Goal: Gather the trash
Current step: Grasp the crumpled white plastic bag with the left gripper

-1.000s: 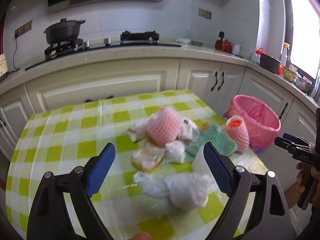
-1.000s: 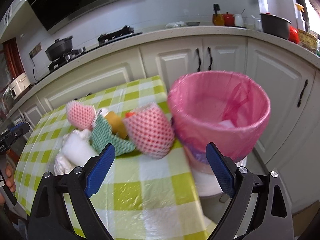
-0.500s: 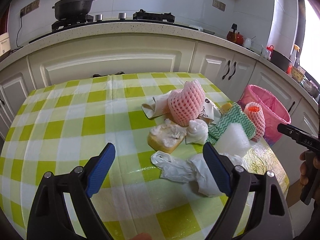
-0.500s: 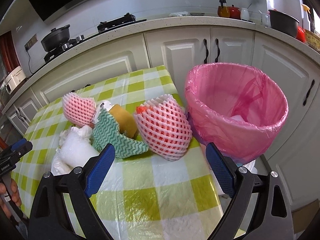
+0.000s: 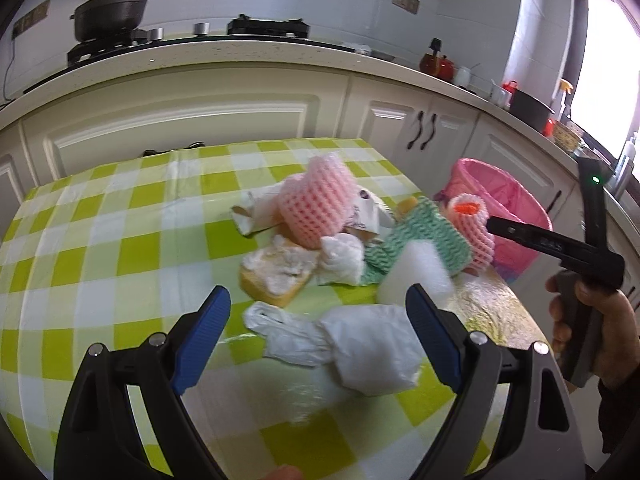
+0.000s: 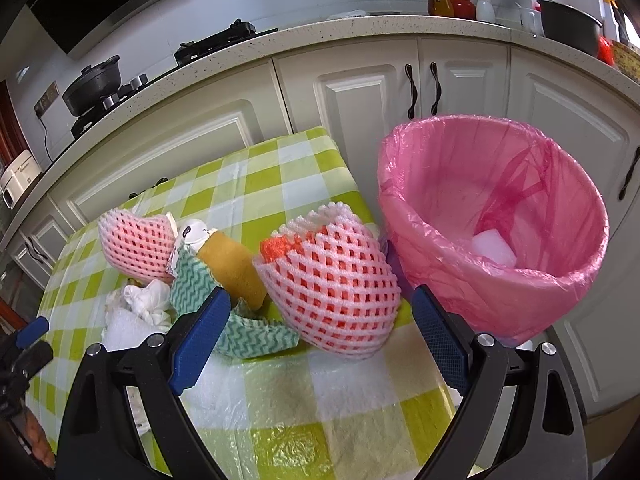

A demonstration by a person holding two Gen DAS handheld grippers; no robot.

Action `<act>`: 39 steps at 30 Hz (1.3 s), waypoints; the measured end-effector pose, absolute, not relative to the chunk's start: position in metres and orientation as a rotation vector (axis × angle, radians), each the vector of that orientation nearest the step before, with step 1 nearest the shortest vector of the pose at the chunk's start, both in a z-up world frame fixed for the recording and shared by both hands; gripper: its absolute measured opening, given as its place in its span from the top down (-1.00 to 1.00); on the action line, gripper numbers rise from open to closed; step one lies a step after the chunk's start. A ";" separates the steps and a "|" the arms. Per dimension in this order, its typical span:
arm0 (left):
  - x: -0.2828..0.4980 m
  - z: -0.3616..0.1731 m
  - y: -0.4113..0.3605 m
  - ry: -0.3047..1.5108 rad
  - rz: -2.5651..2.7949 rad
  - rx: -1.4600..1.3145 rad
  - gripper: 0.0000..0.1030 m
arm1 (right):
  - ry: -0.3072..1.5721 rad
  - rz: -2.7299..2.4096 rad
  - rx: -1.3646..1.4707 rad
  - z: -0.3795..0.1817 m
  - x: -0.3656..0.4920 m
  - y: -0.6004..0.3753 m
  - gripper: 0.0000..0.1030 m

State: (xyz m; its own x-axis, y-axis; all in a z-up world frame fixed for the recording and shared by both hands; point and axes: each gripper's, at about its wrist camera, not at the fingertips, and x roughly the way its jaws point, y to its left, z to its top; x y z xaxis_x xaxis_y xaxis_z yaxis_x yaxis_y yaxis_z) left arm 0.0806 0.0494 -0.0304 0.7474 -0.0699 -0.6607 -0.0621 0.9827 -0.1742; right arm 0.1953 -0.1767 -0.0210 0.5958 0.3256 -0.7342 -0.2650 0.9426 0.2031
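Both claws stand wide open and hold nothing. We see the left gripper pointing down at the table, its blue pads on either side of a crumpled white plastic bag that lies at the near side of the table; the pads do not touch it. Our right gripper is also spread wide, and between its pads, a little farther off, lies a pink foam net with something orange inside; no pad presses on it.

The trash lies in one heap on the right part of the table. From the left wrist view, just behind the white bag we find a yellow sponge with white stuff on top, a knotted white tissue and a white foam block. Farther back is a second pink foam net, and under it some paper scraps. A green zigzag cloth lies between this net and the one with orange.

Right of the heap, past the table edge, stands the bin with a pink bag; a white piece lies inside it. The green and white checked tablecloth is bare on its left half. At the right edge of the left view a hand grips the handle of the other gripper. Behind the table run white cabinets, and on the far stove stands a black pot.
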 end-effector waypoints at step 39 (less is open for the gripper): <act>0.072 -0.023 0.053 0.850 0.098 -0.131 0.12 | 0.890 0.614 -0.031 -0.004 0.129 -0.107 -0.68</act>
State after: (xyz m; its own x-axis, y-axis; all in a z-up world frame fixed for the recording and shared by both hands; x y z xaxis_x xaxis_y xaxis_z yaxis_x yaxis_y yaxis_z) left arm 0.0715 0.0525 -0.0232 0.6559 0.0337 -0.7541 -0.1384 0.9874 -0.0763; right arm 0.1291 -0.1074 -0.0037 0.4702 0.4884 -0.7351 -0.5133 0.8289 0.2224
